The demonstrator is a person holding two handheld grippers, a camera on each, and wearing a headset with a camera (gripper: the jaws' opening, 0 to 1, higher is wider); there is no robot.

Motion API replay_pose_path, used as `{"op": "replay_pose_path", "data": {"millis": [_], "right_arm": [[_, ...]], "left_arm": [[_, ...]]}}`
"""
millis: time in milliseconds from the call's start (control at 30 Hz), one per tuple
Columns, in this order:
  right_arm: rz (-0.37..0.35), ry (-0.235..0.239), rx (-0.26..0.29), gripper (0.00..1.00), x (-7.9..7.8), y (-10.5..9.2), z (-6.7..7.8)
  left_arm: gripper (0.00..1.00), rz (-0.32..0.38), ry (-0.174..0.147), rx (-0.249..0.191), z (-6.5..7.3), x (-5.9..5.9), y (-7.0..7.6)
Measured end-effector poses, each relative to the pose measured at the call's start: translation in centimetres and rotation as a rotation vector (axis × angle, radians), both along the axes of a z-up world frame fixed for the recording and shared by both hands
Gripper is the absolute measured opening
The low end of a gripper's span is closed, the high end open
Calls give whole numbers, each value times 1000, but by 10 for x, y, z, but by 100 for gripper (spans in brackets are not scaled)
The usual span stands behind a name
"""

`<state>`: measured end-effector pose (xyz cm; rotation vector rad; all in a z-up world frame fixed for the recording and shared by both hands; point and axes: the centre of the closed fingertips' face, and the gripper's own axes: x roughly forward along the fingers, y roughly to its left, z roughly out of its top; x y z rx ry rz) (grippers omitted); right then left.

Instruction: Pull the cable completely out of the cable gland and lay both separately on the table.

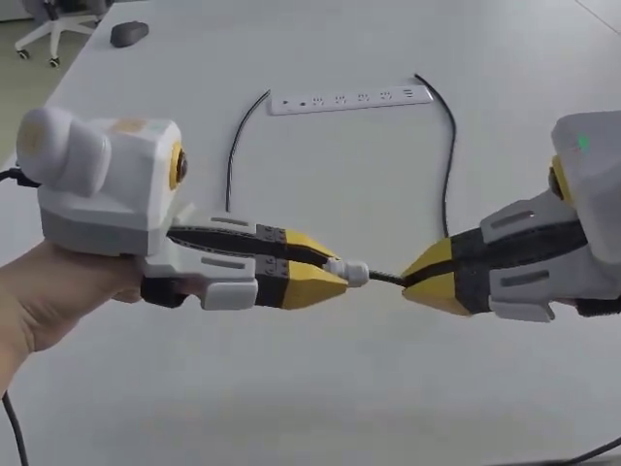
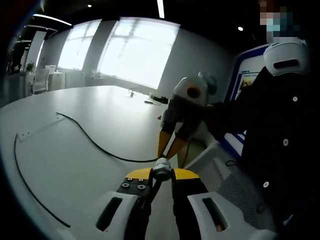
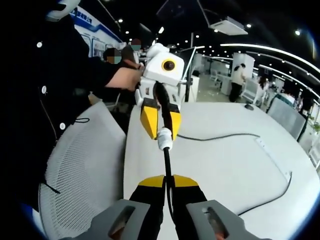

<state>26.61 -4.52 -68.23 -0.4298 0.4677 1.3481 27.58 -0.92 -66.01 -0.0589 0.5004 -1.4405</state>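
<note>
A white cable gland (image 1: 347, 271) hangs above the table between the two grippers. My left gripper (image 1: 335, 276) is shut on the cable gland (image 2: 161, 169), which sticks out past its yellow tips. A short stretch of black cable (image 1: 386, 280) runs from the gland into my right gripper (image 1: 409, 281), which is shut on it. In the right gripper view the cable (image 3: 167, 170) passes between the yellow jaws of my right gripper (image 3: 168, 180) up to the gland (image 3: 165, 138). From the right gripper the cable (image 1: 450, 146) loops back across the table toward the power strip. In the left gripper view the right gripper (image 2: 170, 149) is just beyond the gland.
A white power strip (image 1: 349, 99) lies at the back of the grey table (image 1: 320, 388). A second black cable (image 1: 236, 146) trails from its left end. A dark mouse (image 1: 128, 33) sits at the far left corner, near an office chair (image 1: 53, 24). A person in dark clothing (image 2: 280, 150) stands close.
</note>
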Motion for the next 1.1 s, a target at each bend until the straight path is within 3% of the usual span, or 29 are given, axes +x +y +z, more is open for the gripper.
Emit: {"op": "replay_pose_path", "data": {"millis": [167,433,900,1100], "right_arm": [[-51,13,3,0,2,-14,-5],[-120,25,-41,0,5,-40,-21],[-231,63,-84,0,12,-65,-35],[-314,118,-100,0,16,-85,-46]], "left_arm": [[15,16,8,-15,3,3,1],[15,22,7,-1,0,4,4],[15,16,9,5,-2,0,-4],[15,20,10,11,-4,0,-6]]}}
